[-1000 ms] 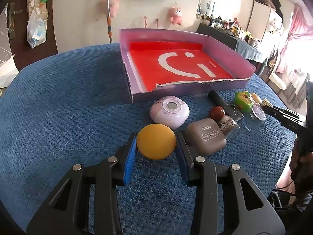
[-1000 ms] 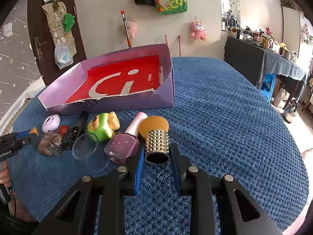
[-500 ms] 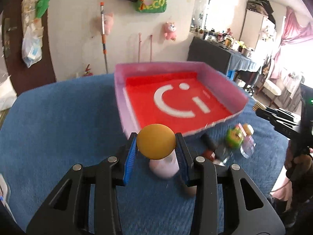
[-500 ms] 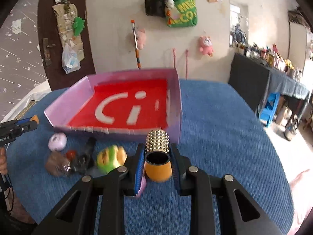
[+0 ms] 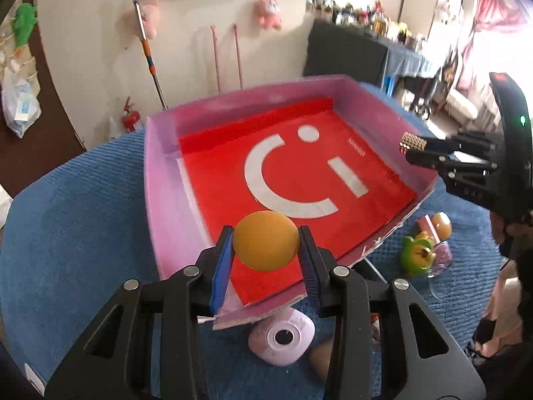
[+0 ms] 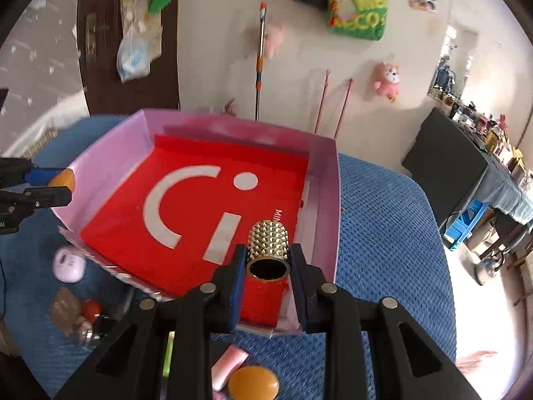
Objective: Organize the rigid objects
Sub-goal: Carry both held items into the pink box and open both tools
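Grippers over tray (image 5: 160, 200) near rim | left gripper (image 5: 266, 245) clamps one ball (image 5: 265, 245) | right gripper (image 6: 266, 268) clamps one studded tube (image 6: 268, 245) | tray floor bare | roughly seven items on cloth (image 5: 73, 233).

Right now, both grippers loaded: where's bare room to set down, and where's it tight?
Free: the red floor of the pink box, bare wall to wall, under the orange ball in the left gripper and the studded gold cap in the right gripper. Also blue cloth right of the box. Crowded: in front of the near wall, around the lilac case and green toy.
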`<act>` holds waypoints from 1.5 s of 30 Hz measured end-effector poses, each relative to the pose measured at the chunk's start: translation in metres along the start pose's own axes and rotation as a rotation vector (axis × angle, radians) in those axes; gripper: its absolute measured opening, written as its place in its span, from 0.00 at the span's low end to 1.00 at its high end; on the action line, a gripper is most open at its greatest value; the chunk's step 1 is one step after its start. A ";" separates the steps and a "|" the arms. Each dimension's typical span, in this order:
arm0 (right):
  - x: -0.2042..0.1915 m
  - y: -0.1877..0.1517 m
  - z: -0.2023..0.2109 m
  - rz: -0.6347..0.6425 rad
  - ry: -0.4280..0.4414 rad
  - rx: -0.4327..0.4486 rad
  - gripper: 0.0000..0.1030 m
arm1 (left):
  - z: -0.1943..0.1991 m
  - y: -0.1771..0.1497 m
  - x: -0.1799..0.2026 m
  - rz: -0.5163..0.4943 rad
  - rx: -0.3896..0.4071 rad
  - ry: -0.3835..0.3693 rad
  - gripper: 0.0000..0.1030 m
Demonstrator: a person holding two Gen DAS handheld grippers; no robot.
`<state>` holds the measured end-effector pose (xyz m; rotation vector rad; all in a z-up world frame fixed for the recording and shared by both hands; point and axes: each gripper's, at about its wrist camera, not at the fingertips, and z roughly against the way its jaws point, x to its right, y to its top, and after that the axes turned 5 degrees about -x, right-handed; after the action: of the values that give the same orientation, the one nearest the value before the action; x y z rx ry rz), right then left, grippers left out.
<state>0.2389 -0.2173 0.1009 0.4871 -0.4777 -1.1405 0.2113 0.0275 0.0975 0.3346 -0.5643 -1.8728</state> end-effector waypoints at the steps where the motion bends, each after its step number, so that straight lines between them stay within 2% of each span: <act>1: 0.000 0.002 -0.006 0.011 -0.003 -0.023 0.27 | -0.005 0.001 0.001 -0.004 -0.013 0.005 0.35; 9: -0.002 0.003 -0.041 0.106 -0.027 -0.154 0.27 | -0.038 0.006 -0.002 -0.017 -0.107 0.020 0.35; 22: -0.016 0.004 -0.057 0.242 -0.049 -0.246 0.26 | -0.062 0.006 0.003 -0.056 -0.189 0.035 0.35; 38: -0.026 0.002 -0.059 0.291 -0.071 -0.266 0.29 | -0.060 0.005 0.002 -0.061 -0.182 0.030 0.36; 42: -0.027 0.002 -0.058 0.296 -0.070 -0.267 0.33 | -0.056 0.004 0.003 -0.065 -0.172 0.016 0.46; 45: -0.027 0.002 -0.057 0.293 -0.068 -0.266 0.36 | -0.051 0.003 0.005 -0.072 -0.159 0.018 0.47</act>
<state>0.2648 -0.1842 0.0535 0.1408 -0.4329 -0.9218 0.2372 0.0104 0.0560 0.2699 -0.3924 -1.9681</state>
